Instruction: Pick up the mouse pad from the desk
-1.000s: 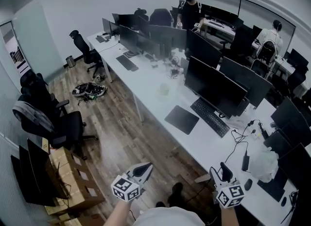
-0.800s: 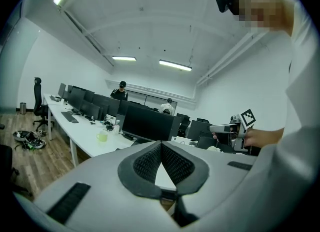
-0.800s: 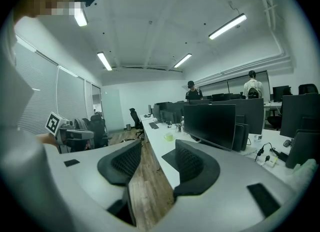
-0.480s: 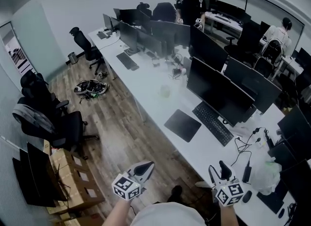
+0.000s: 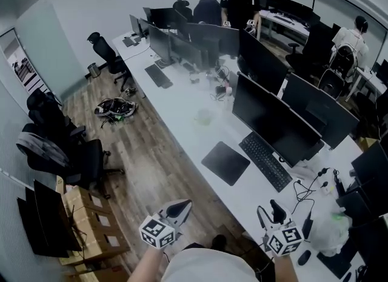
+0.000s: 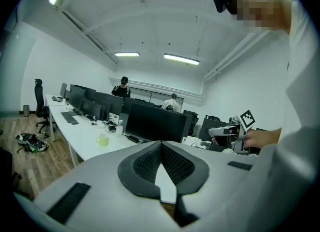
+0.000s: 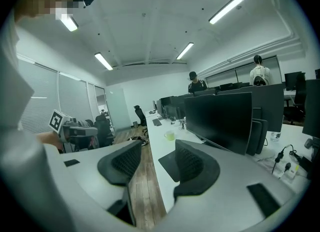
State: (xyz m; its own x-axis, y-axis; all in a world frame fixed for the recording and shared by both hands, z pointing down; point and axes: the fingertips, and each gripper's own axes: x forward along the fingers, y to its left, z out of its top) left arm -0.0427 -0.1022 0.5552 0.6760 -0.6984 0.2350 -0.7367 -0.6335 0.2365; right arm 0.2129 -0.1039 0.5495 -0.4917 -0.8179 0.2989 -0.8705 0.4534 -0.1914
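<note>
Here, a long white bench (image 5: 185,102) runs away from me across an office with a wooden floor (image 5: 145,159). A row of dark monitors (image 5: 273,120) stands along the bench's far side. A black keyboard (image 5: 265,161) lies in front of the nearest monitor. Just beside it, toward the bench's near edge, the mouse pad (image 5: 225,163) lies flat, a dark rectangle. A pale green cup (image 5: 204,116) stands farther along the bench.

I hold both tools low in front of me, well apart from the mouse pad. My left tool (image 5: 180,205) hangs over the floor, with its jaws closed tip to tip and nothing between them. My right tool (image 5: 270,210) is by the bench's near edge. Its jaws stand partly apart and grip nothing. Looking along them, I see the mouse pad lying farther off on the bench.
</note>
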